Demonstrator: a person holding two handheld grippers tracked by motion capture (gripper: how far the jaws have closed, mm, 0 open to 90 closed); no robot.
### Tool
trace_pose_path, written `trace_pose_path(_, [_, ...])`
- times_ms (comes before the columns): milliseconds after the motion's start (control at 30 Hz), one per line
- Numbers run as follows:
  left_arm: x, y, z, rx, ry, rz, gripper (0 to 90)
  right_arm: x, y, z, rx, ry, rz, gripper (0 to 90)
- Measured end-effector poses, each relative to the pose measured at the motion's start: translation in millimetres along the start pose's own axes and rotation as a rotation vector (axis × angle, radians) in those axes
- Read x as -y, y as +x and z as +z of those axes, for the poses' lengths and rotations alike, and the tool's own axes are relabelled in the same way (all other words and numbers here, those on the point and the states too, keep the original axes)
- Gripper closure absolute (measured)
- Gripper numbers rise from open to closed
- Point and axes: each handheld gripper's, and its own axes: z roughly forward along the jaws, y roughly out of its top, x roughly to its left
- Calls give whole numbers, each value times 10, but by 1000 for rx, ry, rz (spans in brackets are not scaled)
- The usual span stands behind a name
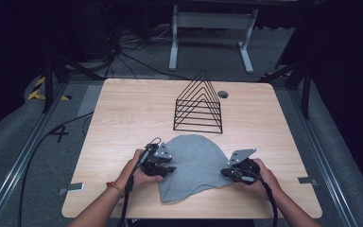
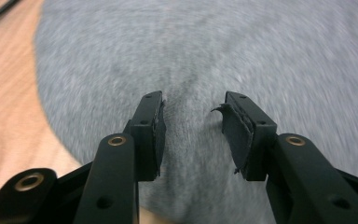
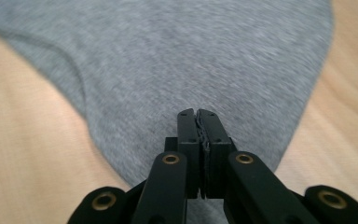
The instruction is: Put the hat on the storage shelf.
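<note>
Hovering my left gripper (image 2: 193,123) spread over the cloth (image 1: 194,161); right gripper (image 3: 199,122) pressed together, grip on cloth unclear.

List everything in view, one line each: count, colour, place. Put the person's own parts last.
grey cloth: one, grey, lying flat on the near middle of the table.
wire rack: one, black, triangular, standing beyond the cloth.
table: one, light wood, centre of the high view.
floor cables: several, black, beyond the table.
left gripper: one, black, jaws open over the cloth.
right gripper: one, black, jaws shut at the cloth's right edge; whether cloth is pinched is unclear.
</note>
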Motion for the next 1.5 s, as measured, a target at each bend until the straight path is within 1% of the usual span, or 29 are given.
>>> trace_pose_path(67, [-7, 17, 10, -7, -3, 2, 582, 1, 37, 0, -9, 0, 0, 890])
trace_pose_path(133, [-34, 56, 29, -9, -7, -17, 569, 2, 100, -6, -36, -1, -1, 889])
trace_pose_path(167, [-55, 69, 28, -40, 8, -12, 539, 2, 119, -8, -45, 0, -5, 887])
trace_pose_path(200, [-55, 87, 14, -53, -1, -34, 474, -2, 137, -11, -52, 2, -10, 857])
trace_pose_path(233, [-44, 112, -9, -45, -36, -57, 459, -6, 142, -14, -50, -4, -17, 821])
trace_pose_path(267, [-28, 146, -50, -47, -56, -84, 446, -11, 138, -19, -43, -16, -16, 822])
trace_pose_path(300, [-28, 146, -50, -47, -56, -84, 427, -11, 138, -19, -43, -16, -16, 822])
trace_pose_path(333, [-14, 184, -86, -78, -50, -99, 427, -21, 107, -35, -30, -36, -12, 823])
trace_pose_path(367, [15, 221, -112, -100, -56, -125, 378, -41, 56, -56, -15, -58, -4, 797])
trace_pose_path(400, [35, 251, -123, -105, -65, -134, 385, -70, -8, -82, -1, -90, 2, 782])
trace_pose_path(433, [69, 291, -131, -116, -61, -153, 385, -90, -53, -94, 10, -103, 11, 775])
trace_pose_path(500, [115, 350, -108, -140, -30, -173, 376, -162, -218, -86, 60, -115, 34, 736])
trace_pose_path(533, [132, 370, -90, -146, -25, -179, 365, -187, -294, -61, 77, -118, 45, 730])
trace_pose_path(600, [144, 402, -76, -127, -20, -197, 355, -241, -429, 3, 78, -113, 82, 698])
trace_pose_path(667, [135, 403, -50, -134, -32, -200, 354, -311, -536, 97, 84, -108, 97, 658])
trace_pose_path(700, [125, 403, -40, -136, -35, -196, 350, -342, -572, 145, 71, -100, 105, 638])
trace_pose_path(733, [115, 399, -31, -119, -33, -203, 346, -369, -602, 191, 69, -94, 112, 619])
trace_pose_path(800, [96, 380, 3, -116, -44, -197, 317, -417, -638, 274, 75, -81, 122, 561])
trace_pose_path(867, [73, 352, 20, -117, -35, -190, 296, -444, -667, 353, 74, -68, 143, 486])
trace_pose_path(933, [63, 329, 33, -117, -38, -189, 293, -449, -686, 416, 77, -60, 169, 436])
trace_pose_path(967, [59, 327, 27, -115, -30, -184, 297, -451, -695, 420, 74, -63, 181, 424])
trace_pose_path(1067, [55, 316, 18, -103, -27, -180, 348, -452, -695, 426, 68, -67, 188, 428])
trace_pose_path(1100, [55, 314, 18, -101, -31, -177, 348, -453, -689, 426, 57, -67, 177, 440])
trace_pose_path(1133, [55, 312, 13, -98, -32, -174, 377, -454, -668, 419, 43, -65, 165, 508])
trace_pose_path(1200, [53, 310, -3, -80, -27, -167, 468, -464, -629, 412, 36, -61, 162, 591])
trace_pose_path(1267, [52, 318, -12, -81, -23, -160, 510, -478, -599, 404, 29, -47, 151, 665])
trace_pose_path(1367, [58, 336, -21, -68, -27, -157, 596, -471, -590, 402, 10, -55, 174, 769])
trace_pose_path(1433, [65, 344, -16, -53, -40, -166, 685, -453, -599, 404, -18, -69, 206, 834])
trace_pose_path(1500, [69, 355, -17, -36, -43, -168, 747, -443, -598, 402, -23, -74, 210, 846])
